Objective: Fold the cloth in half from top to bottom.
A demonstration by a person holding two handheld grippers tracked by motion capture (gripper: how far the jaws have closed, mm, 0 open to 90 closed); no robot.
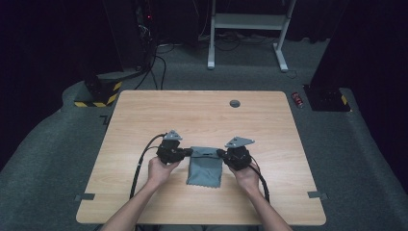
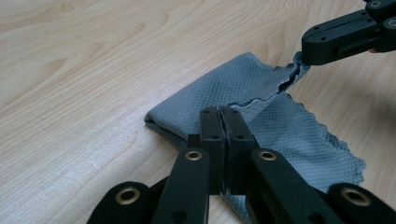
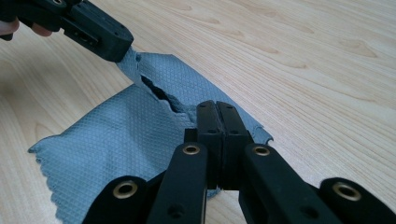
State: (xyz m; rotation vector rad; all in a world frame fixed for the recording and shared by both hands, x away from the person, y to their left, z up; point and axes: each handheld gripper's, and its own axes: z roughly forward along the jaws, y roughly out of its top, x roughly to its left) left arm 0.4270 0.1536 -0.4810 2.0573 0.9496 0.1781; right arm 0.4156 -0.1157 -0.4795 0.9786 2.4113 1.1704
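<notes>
A grey textured cloth (image 1: 204, 168) lies folded on the wooden table (image 1: 202, 115), in front of the person. My left gripper (image 1: 191, 152) is shut on its far left corner, and my right gripper (image 1: 219, 153) is shut on its far right corner. In the left gripper view my own jaws (image 2: 219, 114) are pressed together over the cloth (image 2: 224, 88), and the right gripper (image 2: 306, 56) pinches a raised corner. In the right gripper view my jaws (image 3: 217, 109) are closed on the cloth (image 3: 121, 135), while the left gripper (image 3: 123, 49) lifts the other corner a little, parting the layers.
A round grommet hole (image 1: 235, 103) sits near the table's far edge. Grey tape marks (image 1: 84, 197) lie by the near corners. On the floor beyond are a white frame (image 1: 248, 21), a red can (image 1: 298, 99) and a yellow-black striped block (image 1: 98, 94).
</notes>
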